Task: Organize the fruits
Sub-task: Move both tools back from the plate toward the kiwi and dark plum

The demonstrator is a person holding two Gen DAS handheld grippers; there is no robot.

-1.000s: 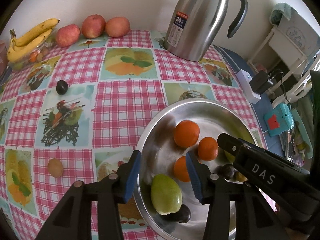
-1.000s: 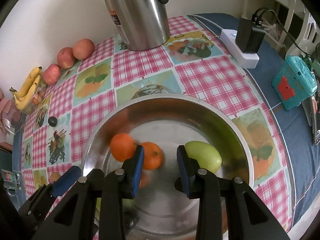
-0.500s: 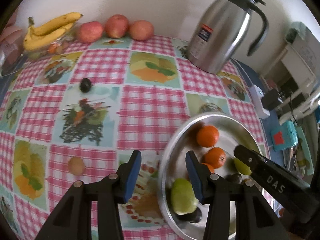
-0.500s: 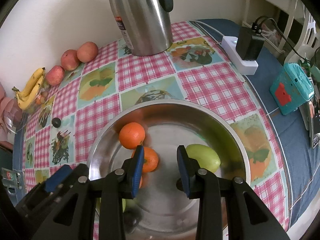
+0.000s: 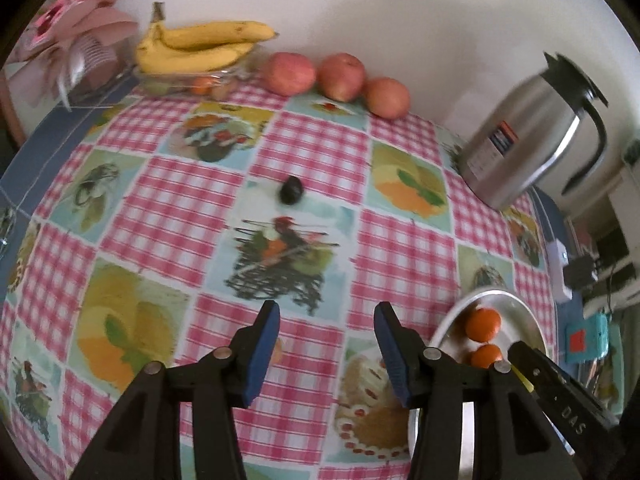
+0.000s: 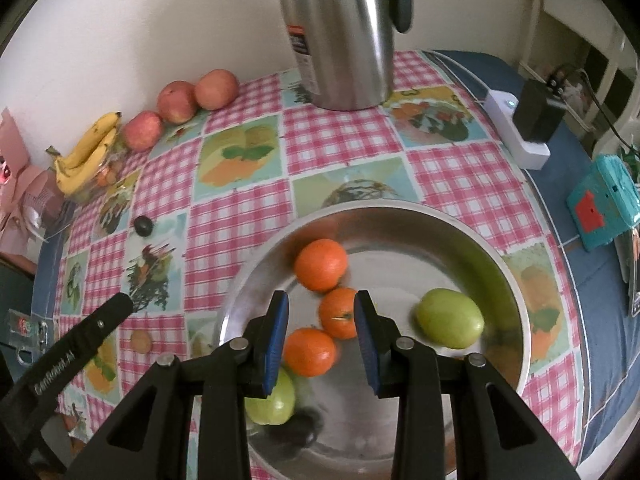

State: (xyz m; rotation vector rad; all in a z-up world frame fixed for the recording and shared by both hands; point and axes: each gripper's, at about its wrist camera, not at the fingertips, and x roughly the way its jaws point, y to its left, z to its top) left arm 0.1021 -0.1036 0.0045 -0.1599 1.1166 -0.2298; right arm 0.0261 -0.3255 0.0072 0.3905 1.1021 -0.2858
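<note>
Steel bowl (image 6: 516, 280) already holds most fruit, so the left gripper (image 5: 326, 344), jaws apart and empty like the right gripper (image 6: 320, 328), seems bound for the dark plum (image 5: 291, 189), needing a straddling descent.

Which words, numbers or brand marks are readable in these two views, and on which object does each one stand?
"DAS": white letters on the black right gripper, seen in the left wrist view; any further letters are cut off.
White lettering on the black left gripper, in the right wrist view: too blurred to read.
Label on the steel kettle, red and dark bands with small print: too small and blurred in both views.
No other text shows.
</note>
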